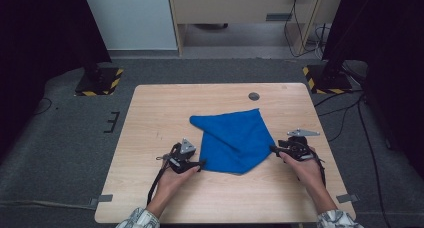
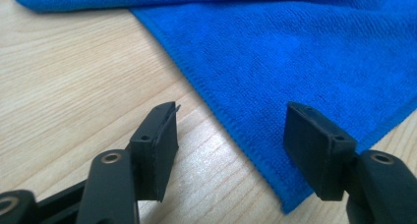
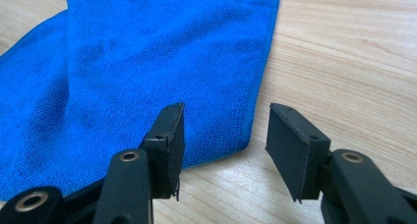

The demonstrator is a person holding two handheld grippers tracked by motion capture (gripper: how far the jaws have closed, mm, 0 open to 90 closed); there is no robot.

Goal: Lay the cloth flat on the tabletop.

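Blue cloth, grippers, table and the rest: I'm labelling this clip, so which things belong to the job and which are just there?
In the job:
blue cloth
left gripper, open
right gripper, open

Just there:
wooden table
round grommet in it
hazard-striped stand bases
floor cables

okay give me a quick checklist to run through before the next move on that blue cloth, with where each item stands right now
1. Left gripper jaws apart: ok, with the hemmed edge of the blue microfibre cloth running between them.
2. Right gripper jaws apart: ok, the cloth's edge lies in the gap.
3. Pads pressing on the cloth: not ok, neither pair grips it yet.
4. Cloth lying flat: not ok, it is folded over into a pointed shape.
5. Each gripper at its own side of the cloth: ok, left gripper at the near left edge, right gripper at the right edge.
6. Light wooden table around the cloth: ok, just a small grey disc beyond it.
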